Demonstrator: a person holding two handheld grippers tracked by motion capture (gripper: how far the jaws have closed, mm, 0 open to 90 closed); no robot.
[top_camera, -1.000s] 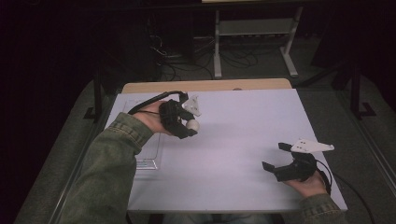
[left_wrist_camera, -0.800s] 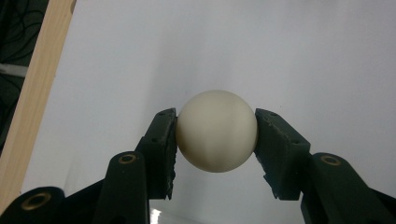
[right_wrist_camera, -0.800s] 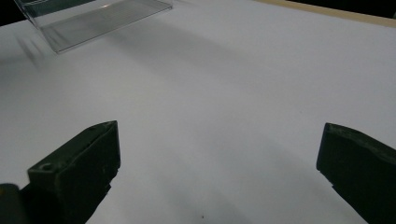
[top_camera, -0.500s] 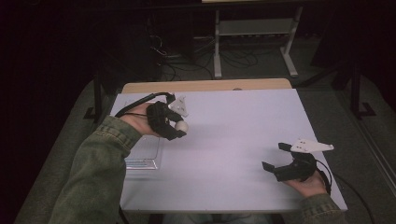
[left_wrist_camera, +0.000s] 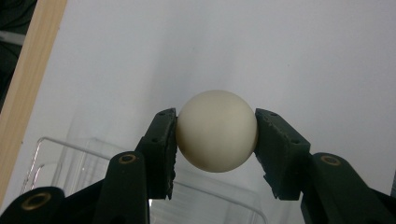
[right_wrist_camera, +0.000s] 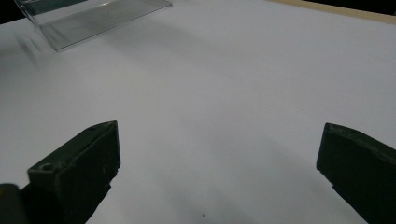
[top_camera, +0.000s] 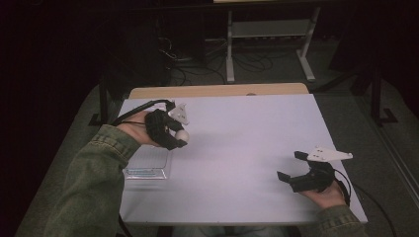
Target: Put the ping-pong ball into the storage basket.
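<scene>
In the high view, a small cream ball is being held between the jaws of the left gripper above the left part of the white table. The gripper is being carried just beyond a clear plastic tray, which is lying flat near the table's left edge; the ball is probably being brought there to be dropped in, since the tray is the only container nearby. The right gripper is being rested low near the table's right front corner, well apart from the ball, with its jaws spread and nothing between them, seemingly being kept out of the way. Olive sleeves are being worn on both forearms.

In the left gripper view, the ball is being clamped at its widest part by the two black ribbed pads, one on each side, so that a smooth round thing is being kept from slipping. Its surface is matt, hard-looking and evenly spherical. Below it the thin transparent walls of the tray are being seen, glossy and rounded at the corners.

In the right gripper view, the jaws are being held wide over bare, smooth table, with an edge of the tray far off.
</scene>
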